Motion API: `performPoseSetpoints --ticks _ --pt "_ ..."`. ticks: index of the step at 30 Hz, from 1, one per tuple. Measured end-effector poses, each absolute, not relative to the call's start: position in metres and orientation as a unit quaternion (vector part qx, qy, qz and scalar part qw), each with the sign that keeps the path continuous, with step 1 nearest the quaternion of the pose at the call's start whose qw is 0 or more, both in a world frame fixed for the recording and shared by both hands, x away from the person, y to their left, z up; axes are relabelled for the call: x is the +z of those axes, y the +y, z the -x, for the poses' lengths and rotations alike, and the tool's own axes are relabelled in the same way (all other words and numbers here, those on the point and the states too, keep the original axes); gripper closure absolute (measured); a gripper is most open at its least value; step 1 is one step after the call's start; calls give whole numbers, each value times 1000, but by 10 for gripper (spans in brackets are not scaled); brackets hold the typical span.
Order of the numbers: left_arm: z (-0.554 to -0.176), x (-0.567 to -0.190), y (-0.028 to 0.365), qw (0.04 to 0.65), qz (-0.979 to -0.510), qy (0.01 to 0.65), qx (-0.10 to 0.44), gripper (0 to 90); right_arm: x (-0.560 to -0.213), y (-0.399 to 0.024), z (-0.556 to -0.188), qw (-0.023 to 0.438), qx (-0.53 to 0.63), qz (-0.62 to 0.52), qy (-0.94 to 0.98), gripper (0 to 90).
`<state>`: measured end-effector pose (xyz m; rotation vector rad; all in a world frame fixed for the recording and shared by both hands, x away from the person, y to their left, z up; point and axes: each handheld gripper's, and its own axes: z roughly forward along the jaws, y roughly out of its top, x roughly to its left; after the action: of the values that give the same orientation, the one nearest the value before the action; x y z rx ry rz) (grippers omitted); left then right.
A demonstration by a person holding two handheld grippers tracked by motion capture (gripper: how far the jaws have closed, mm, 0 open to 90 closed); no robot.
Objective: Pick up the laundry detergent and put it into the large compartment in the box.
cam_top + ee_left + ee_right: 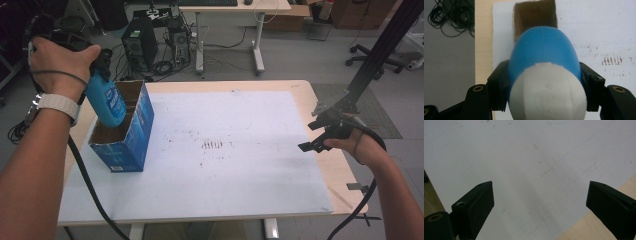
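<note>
L gripper [102, 70] clamped on blue bottle [106, 102], jaws pressing both sides of its body near the white end, seen in left gripper view [544, 65]. Bottle hangs tilted over the blue box [131, 145] at far-left of table [320, 170], lower end at or just inside the box's open top. Cannot tell if it touches the cardboard.

R gripper [325, 135] jaws wide apart, nothing between them, idle at right edge over white mat [240, 170].

Risks, as I judge them:
- bottle is round and smooth, so could slip or swivel in grip.
- tilted entry, so bottom may catch box wall or divider and jam.
- box is light and not held, so a push could tip or slide it toward the left edge. R gripper too far off to steady it.
</note>
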<state>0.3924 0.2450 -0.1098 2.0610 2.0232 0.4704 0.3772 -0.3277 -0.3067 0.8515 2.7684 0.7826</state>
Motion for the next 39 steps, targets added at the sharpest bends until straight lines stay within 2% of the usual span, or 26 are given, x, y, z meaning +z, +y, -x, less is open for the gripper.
performPoseSetpoints --ticks 39 --pt "-402 -197 254 95 -709 679 167 374 -312 -322 -380 64 253 -287 922 78"
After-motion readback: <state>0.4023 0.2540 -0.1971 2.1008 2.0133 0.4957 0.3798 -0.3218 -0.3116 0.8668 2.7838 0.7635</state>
